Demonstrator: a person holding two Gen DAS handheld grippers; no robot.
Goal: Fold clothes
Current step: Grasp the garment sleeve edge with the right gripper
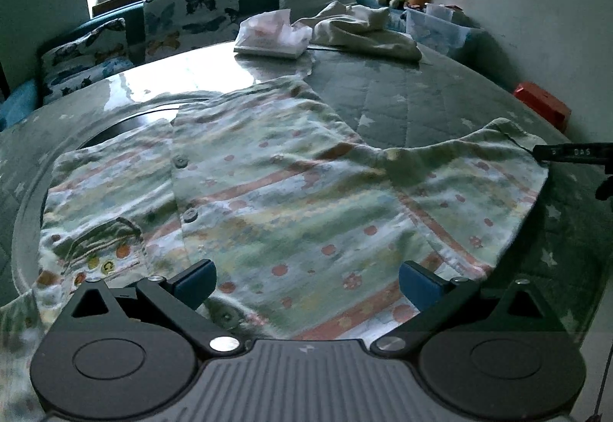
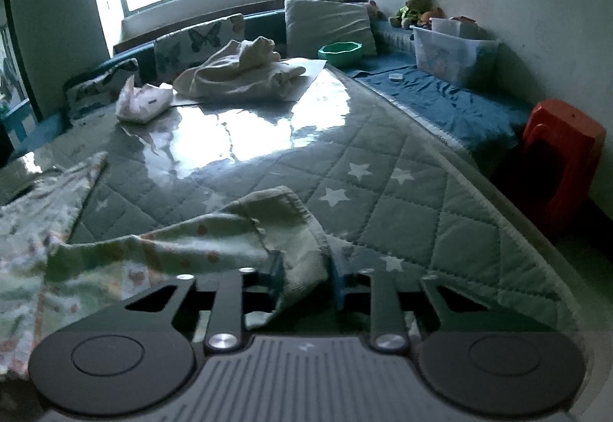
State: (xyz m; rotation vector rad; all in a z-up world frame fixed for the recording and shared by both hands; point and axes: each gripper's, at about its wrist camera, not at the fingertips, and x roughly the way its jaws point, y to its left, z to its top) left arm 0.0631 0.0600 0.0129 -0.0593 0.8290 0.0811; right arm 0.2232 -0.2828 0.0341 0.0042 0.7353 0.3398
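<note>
Left wrist view. We are holding the left gripper (image 1: pixel 306 282) released, its blue pads spread wide with nothing between them, over the pastel striped and dotted cotton child's shirt (image 1: pixel 268 192). The shirt is lying flat and face up just ahead of these tongs, its buttoned placket running away to the left of the pads; that spread looks meant to ready it for folding. The cloth is reading as soft, napped and lightly wrinkled, with round grey buttons and a small patch pocket near the left pad. At the far right edge the right gripper (image 1: pixel 567 151) is showing as a dark bar meeting the shirt's sleeve end. Beyond the shirt, well ahead of the tongs, we are seeing a crumpled cream garment (image 1: pixel 364 29) and a pale plastic packet of tissues (image 1: pixel 272 35), seemingly waiting their turn.

Right wrist view. We are keeping the right gripper (image 2: pixel 306 284) clenched on the sleeve cuff (image 2: pixel 302 261) of the same shirt: a thick ribbed hem is passing between the blue pads, which are pressing it from both sides. The sleeve is rising slightly off the grey quilted star-printed table cover (image 2: pixel 402 215) and trailing to the left of the tongs. In our judgement, this grip is for drawing the sleeve inward across the body. The cover is puffy and diamond-stitched; ahead of the tongs it is giving way to a glossy, reflective sheet (image 2: pixel 249 131).
</note>
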